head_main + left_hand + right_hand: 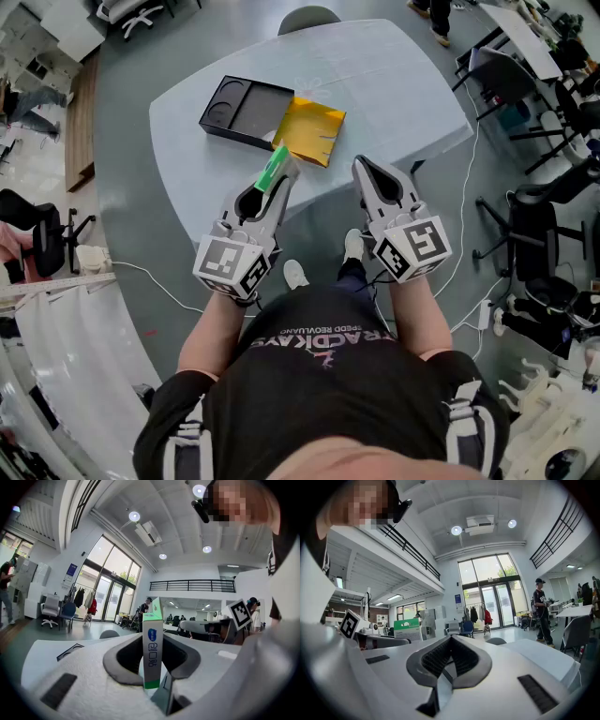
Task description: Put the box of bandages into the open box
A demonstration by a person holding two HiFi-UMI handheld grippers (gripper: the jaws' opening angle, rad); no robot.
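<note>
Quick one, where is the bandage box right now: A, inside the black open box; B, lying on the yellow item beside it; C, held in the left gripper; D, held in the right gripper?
C: the green-and-white bandage box stands clamped between the jaws of the left gripper, short of the black open box on the table.

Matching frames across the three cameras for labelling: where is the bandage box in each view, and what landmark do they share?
Head view: bandage box at centre, green, held in the left gripper over the table's near edge.
Left gripper view: dead centre, upright, pinched between the fingers.
Right gripper view: left of centre, small, green-topped.
Shared landmark: grey chair back beyond the table.
</note>
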